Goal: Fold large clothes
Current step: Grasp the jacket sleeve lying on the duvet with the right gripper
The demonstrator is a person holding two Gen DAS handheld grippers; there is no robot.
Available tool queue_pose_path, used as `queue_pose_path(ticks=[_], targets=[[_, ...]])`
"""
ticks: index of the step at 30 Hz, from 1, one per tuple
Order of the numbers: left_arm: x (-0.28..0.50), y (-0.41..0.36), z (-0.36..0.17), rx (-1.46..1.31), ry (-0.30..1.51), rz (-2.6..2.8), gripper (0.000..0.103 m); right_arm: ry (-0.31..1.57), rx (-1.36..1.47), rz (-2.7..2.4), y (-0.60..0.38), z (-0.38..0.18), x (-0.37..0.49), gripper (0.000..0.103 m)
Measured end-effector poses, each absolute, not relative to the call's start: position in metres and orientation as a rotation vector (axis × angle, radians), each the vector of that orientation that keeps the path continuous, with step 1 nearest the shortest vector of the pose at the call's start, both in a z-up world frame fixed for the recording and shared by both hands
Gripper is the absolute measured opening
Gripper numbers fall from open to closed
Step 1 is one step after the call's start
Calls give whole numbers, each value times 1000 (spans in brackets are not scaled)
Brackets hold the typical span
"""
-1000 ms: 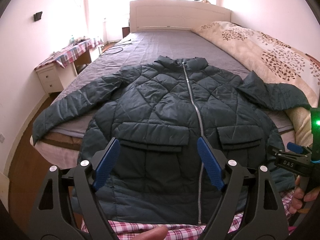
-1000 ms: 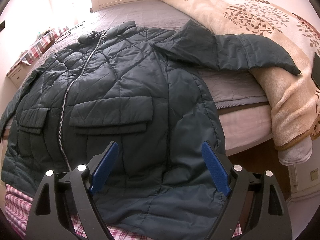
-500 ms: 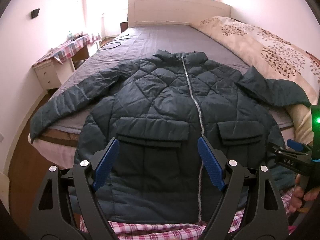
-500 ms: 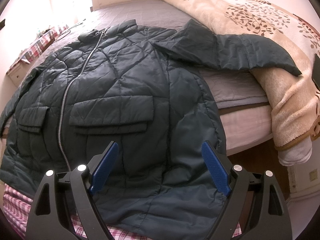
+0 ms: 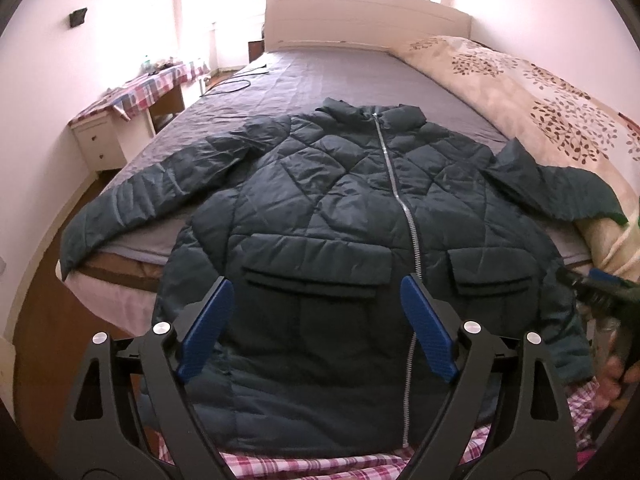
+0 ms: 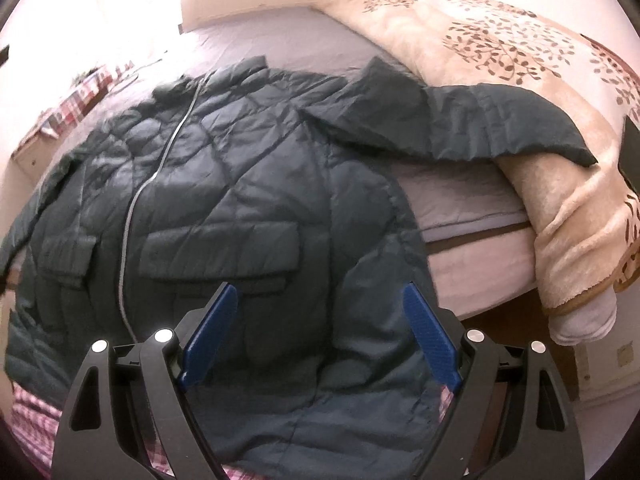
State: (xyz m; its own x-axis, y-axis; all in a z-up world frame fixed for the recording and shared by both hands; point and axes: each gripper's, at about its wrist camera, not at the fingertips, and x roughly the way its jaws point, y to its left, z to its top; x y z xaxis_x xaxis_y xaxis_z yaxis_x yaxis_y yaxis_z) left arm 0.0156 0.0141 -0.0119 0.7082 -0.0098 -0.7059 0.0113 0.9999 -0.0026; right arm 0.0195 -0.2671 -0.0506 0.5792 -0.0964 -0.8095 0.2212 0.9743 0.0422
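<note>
The left gripper (image 5: 316,324) hung above the jacket's hem with its ribbed blue pads (image 5: 208,326) spread wide and its jaws opening further, nothing between them but air. The right gripper (image 6: 320,334) was likewise spread, its textured blue pads (image 6: 430,334) clear of the cloth below. Both had black angular plastic frames with round silver rivets. Beneath them lay the dark green quilted jacket (image 5: 320,208), puffy and creased in diamond stitching, zipped shut by a silver zipper (image 5: 400,200), with two flap pockets. It lay face up on the foot of the bed (image 5: 340,76), hem hanging over the edge and sleeves out to either side. One sleeve (image 6: 480,128) rested on a plush beige leaf-printed blanket (image 6: 520,52). A smooth grey sheet covered the mattress
</note>
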Motion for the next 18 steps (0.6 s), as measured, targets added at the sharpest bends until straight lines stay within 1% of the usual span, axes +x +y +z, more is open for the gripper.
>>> queue_pose_path(ticks=[3, 7, 10, 15, 18], targets=[[23, 18, -13, 2, 792, 2, 86, 914, 201, -205, -292, -43, 25, 83], [38, 20, -15, 24, 808, 18, 86, 886, 282, -236, -336, -34, 37, 70], [50, 21, -16, 41, 817, 30, 86, 857, 394, -244, -380, -25, 45, 63], [67, 18, -16, 40, 838, 42, 86, 812, 576, -263, -446, -16, 58, 54], [78, 13, -15, 45, 852, 41, 86, 780, 678, -277, -481, -12, 62, 52]])
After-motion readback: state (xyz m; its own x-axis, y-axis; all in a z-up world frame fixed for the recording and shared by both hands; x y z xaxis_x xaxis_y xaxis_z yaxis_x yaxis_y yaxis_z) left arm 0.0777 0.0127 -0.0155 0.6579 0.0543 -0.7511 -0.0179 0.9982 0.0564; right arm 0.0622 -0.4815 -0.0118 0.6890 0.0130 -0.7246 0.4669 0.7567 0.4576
